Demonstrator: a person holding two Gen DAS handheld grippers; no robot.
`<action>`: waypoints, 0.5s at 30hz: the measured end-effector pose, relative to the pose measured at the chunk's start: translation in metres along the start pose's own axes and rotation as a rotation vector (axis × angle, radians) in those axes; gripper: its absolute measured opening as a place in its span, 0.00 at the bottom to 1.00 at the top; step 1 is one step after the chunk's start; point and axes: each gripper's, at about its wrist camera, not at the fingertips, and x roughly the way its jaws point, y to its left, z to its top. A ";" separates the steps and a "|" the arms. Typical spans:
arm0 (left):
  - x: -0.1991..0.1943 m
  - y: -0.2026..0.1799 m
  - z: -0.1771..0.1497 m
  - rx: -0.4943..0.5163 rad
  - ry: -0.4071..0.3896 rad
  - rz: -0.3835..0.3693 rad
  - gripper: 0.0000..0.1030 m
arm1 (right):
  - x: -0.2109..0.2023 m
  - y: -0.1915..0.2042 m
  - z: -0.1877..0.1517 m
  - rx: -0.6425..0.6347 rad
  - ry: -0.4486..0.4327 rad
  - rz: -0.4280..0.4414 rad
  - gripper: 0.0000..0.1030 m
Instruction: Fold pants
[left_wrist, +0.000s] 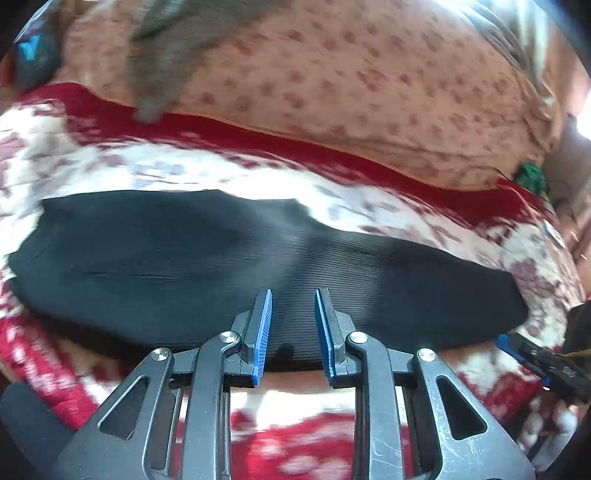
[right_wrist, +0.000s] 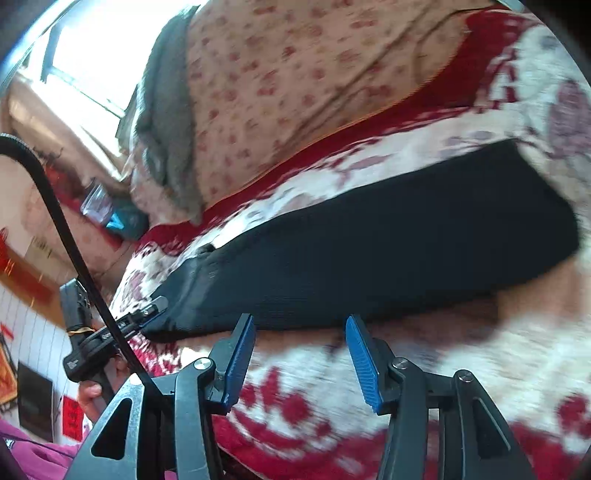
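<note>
I have the pants (left_wrist: 229, 258) lying flat on the red and white blanket (left_wrist: 110, 162), a long dark ribbed strip that looks already doubled leg over leg, though I can't be sure of the layers from here. My left gripper (left_wrist: 293, 306) hangs over the near edge of the cloth with its jaws narrowly apart and nothing pinched between the blue pads (left_wrist: 263, 332); fabric shows in the gap but they do not press on it. My right gripper (right_wrist: 300, 332) sits just short of the near edge of the pants (right_wrist: 369, 251), jaws moderately wide and empty, with blanket below them. In the right view I can see the left gripper (right_wrist: 147, 317) at one end of the strip. I judge the lengthwise fold done, and the end-to-end folds remaining.
</note>
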 end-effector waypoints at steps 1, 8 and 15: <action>0.006 -0.007 0.003 0.002 0.027 -0.041 0.27 | -0.005 -0.006 0.000 0.012 -0.007 -0.010 0.48; 0.044 -0.071 0.023 0.098 0.138 -0.196 0.41 | -0.040 -0.060 -0.003 0.149 -0.084 -0.061 0.48; 0.081 -0.128 0.042 0.237 0.211 -0.281 0.41 | -0.035 -0.098 0.023 0.233 -0.140 -0.009 0.48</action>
